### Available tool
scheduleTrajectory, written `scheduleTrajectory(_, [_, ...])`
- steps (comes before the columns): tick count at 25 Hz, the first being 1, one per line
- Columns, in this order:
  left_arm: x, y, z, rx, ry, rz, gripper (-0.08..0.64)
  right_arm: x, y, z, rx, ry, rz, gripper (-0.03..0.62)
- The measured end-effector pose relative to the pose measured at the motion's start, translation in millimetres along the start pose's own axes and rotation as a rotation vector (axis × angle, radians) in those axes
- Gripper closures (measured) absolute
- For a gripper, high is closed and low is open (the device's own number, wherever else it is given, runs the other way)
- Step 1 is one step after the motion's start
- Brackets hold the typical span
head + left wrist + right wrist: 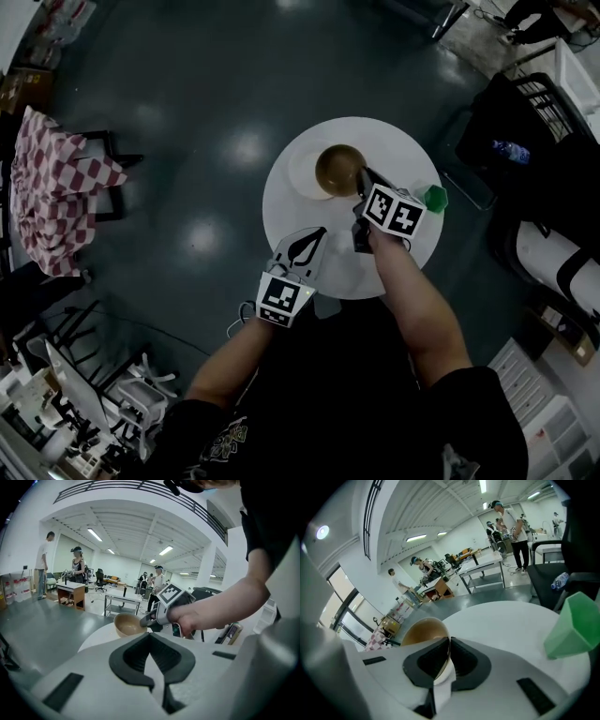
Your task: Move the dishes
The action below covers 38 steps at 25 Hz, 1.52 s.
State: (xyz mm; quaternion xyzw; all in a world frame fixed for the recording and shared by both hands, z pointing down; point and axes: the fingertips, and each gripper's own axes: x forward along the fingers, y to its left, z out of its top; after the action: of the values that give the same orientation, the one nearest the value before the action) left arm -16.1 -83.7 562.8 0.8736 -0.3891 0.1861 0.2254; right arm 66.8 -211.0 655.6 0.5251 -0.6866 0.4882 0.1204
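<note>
The right claw (361, 178) is clenched on the rim of the brown bowl (337, 169), which sits toward 12 o'clock on the round bench (394, 141), against a white plate (298, 169). I cannot tell whether it is lifted. The left claw (305, 246) is clenched on nothing near 7 o'clock. The move looks barely begun, with bowl, plate and the green cup (434, 197) at 3 o'clock all remaining.

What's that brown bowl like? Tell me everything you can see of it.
The brown bowl is round, deep and thin-walled, a smooth tan-brown inside and out, and looks empty. The right gripper pinches its rim, one jaw inside and one outside. It sits over the far side of the round white table, partly overlapping a pale plate. I cannot tell whether its base touches the plate.
</note>
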Motion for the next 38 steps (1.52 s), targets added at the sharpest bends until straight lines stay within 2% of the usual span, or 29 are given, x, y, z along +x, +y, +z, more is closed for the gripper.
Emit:
scheduleTrajectory(6, [15.3, -17.2, 9.5, 0.048, -0.011, -0.091, 0.555, -37.3, -47.0, 2.8, 0.080, -0.098, -0.135, 0.560])
scheduleTrajectory(12, [27.1, -36.2, 13.1, 0.081, 0.009, -0.153, 0.555, -63.5, -85.9, -6.7, 0.194, -0.135, -0.223, 0.560])
scheduleTrajectory(15, [29.5, -42.6, 13.4, 0.089, 0.021, -0.162, 0.555, -68.7, -94.0, -7.0, 0.229, -0.143, -0.237, 0.560])
scheduleTrajectory(26, [33.4, -43.0, 7.2, 0.083, 0.051, -0.165, 0.555, -62.2, -106.7, -15.9, 0.268, -0.124, -0.261, 0.560])
scheduleTrajectory(38, [32.2, -34.5, 4.3, 0.068, 0.059, -0.145, 0.555, -53.0, -115.3, -17.2, 0.257, -0.100, -0.293, 0.558])
